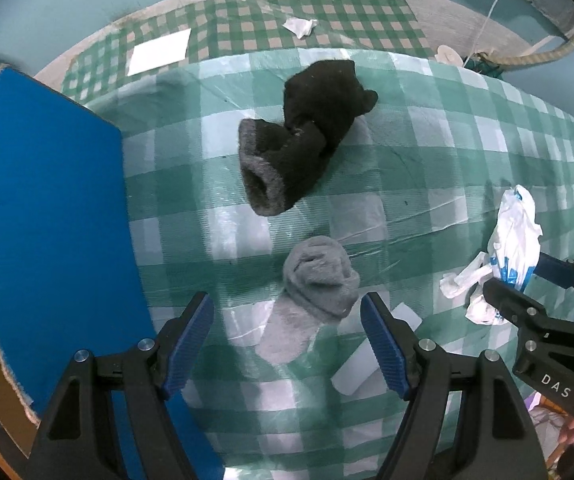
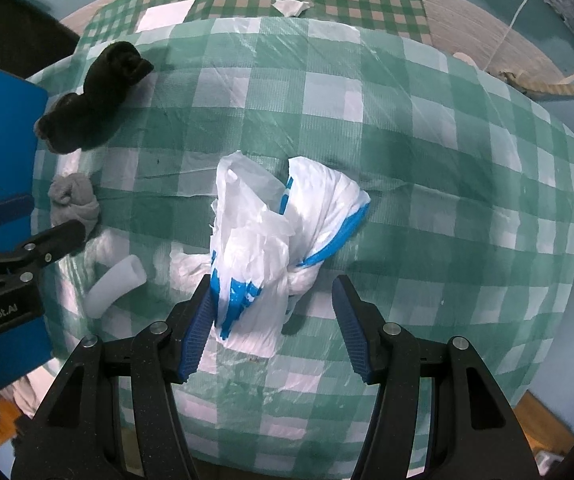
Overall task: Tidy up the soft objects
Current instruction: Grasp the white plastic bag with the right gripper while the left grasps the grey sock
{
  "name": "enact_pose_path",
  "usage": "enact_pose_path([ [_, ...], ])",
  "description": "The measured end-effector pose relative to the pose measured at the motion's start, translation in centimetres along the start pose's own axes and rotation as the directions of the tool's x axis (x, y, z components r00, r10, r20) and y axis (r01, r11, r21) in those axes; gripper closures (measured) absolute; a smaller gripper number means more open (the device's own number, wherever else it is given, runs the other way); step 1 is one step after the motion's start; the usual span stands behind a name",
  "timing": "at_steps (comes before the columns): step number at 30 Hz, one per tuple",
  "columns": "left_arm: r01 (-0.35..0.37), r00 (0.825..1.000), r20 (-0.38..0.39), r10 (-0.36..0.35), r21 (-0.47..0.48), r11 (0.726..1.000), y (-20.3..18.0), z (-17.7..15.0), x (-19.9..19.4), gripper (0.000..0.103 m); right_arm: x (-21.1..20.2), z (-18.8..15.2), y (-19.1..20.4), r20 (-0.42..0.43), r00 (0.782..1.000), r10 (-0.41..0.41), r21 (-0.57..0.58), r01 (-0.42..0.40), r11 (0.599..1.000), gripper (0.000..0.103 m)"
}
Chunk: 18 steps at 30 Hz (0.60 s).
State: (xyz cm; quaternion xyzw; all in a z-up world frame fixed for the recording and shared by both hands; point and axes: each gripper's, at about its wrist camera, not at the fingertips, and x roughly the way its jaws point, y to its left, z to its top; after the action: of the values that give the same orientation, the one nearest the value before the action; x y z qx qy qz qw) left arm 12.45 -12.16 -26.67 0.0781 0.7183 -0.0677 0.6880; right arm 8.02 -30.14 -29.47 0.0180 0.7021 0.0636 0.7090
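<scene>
A grey sock [image 1: 311, 292] lies bunched on the green checked tablecloth [image 1: 427, 168], right in front of my open left gripper [image 1: 287, 316], between its blue pads. A black sock [image 1: 307, 136] lies farther back. In the right wrist view, a knotted white and blue plastic bag [image 2: 271, 236] lies between the open fingers of my right gripper [image 2: 275, 320], touching the left pad [image 2: 201, 320]. The grey sock [image 2: 73, 198] and black sock [image 2: 95, 96] show at the left there. The right gripper [image 1: 527, 292] shows at the bag [image 1: 511, 240] in the left wrist view.
A blue board [image 1: 47, 220] stands at the table's left edge. A white foam tube [image 2: 115, 286] lies between the sock and the bag. White paper [image 1: 159, 54] and a crumpled tissue [image 1: 299, 26] lie on the floor mat beyond the table.
</scene>
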Motion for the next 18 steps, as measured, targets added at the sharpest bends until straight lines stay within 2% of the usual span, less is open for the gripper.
enact_pose_path([
  [7,-0.036,0.999,-0.030,0.037,0.033,0.999,-1.0,-0.1,1.5,0.026,0.5,0.4,0.2,0.009,1.000,-0.009,-0.015,0.009,1.000,0.046],
  [11,-0.035,0.999,-0.031,0.036,0.016,0.999,-0.8,-0.1,1.8,0.026,0.9,0.5,0.6,0.016,1.000,-0.023,-0.033,0.024,0.999,0.046],
  [14,-0.042,0.998,-0.042,0.042,0.002,0.999,-0.6,-0.2,2.1,0.038,1.2,0.3,1.1,0.021,0.999,-0.046,-0.061,0.047,0.997,0.045],
  [18,-0.006,0.999,-0.034,0.005,-0.022,1.000,-0.2,-0.4,2.0,0.053,1.5,0.0,1.7,0.033,0.997,-0.076,-0.109,0.079,0.991,0.045],
])
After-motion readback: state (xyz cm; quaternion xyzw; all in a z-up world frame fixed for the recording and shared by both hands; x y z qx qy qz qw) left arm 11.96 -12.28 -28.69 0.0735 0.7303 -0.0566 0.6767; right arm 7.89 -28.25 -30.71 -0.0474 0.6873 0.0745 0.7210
